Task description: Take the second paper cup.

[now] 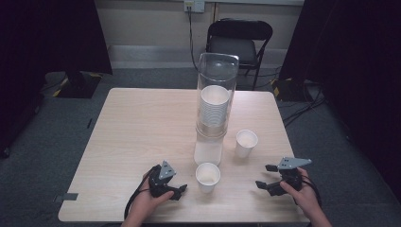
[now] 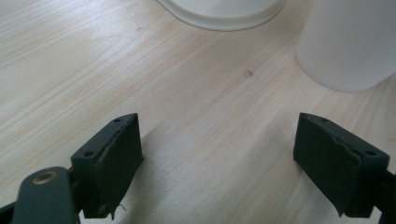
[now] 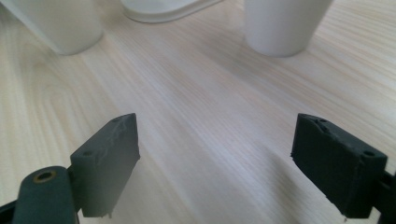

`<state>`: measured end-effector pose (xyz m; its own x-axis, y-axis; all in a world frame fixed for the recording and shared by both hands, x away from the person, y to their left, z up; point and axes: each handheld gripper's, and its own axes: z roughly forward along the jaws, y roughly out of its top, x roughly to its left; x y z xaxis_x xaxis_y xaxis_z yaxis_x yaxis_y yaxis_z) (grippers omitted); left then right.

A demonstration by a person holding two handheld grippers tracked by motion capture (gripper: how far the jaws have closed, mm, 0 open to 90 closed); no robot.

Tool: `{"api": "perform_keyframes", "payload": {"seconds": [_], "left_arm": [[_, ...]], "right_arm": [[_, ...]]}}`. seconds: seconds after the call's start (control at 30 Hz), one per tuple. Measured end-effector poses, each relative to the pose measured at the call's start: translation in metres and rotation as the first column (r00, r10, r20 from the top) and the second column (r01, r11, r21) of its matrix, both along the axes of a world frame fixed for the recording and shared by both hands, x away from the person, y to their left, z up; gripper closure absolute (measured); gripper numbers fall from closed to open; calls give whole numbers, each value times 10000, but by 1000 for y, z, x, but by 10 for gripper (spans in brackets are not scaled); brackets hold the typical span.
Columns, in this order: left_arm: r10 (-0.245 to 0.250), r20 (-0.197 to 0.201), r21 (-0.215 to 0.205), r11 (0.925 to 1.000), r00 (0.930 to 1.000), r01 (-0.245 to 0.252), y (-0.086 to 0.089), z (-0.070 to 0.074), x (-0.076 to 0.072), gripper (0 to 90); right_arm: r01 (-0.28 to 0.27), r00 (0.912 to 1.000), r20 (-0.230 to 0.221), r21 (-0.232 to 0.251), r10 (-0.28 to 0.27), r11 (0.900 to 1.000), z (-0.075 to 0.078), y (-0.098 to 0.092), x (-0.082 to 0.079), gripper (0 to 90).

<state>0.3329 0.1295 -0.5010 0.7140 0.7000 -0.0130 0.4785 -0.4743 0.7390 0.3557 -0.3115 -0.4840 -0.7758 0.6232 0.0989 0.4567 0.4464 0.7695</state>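
A tall clear cup dispenser stands mid-table with a stack of white cups inside, on a white base. Two loose white paper cups stand upright: a near cup in front of the base and a far cup to its right. My left gripper lies low on the table just left of the near cup, open and empty; the left gripper view has its jaws apart with that cup ahead to the right. My right gripper is open and empty, right of the near cup. Its own view faces both cups.
The light wooden table has bare room on its left half. A black folding chair stands behind the table's far edge. Cables run on the grey floor at the right. The dispenser base lies between the two cups in the right gripper view.
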Motion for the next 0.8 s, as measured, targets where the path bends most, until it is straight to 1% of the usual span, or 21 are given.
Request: {"api": "perform_keyframes", "payload": {"seconds": [0.2,0.33,0.4,0.5,0.6,0.63,0.73,0.8], "left_arm": [[2,4,0,10000,10000,-2,0,0,0,150],[4,4,-1,10000,10000,-4,0,0,0,149],[2,3,-1,10000,10000,-2,0,0,0,149],[5,4,-3,10000,10000,-5,0,0,0,149],[3,4,-2,10000,10000,-3,0,0,0,150],[3,4,-2,10000,10000,-3,0,0,0,149],[-8,16,24,10000,10000,8,0,0,0,149],[-13,13,31,10000,10000,13,0,0,0,149]], "right_arm": [[251,9996,-144,-156,-254,9996,-8,-9,6,144],[406,9991,-117,-181,-408,9990,-10,-13,8,145],[461,9988,-132,-317,-465,9984,-13,-15,10,145],[510,9987,-40,-386,-511,9980,-15,-15,10,144],[505,9987,143,-628,-497,9967,-15,-14,11,144],[505,9987,143,-628,-497,9967,-15,-14,11,144],[404,9983,472,-1148,-351,9926,-16,-10,9,137],[403,9983,470,-1144,-351,9926,-16,-10,9,137]]}}
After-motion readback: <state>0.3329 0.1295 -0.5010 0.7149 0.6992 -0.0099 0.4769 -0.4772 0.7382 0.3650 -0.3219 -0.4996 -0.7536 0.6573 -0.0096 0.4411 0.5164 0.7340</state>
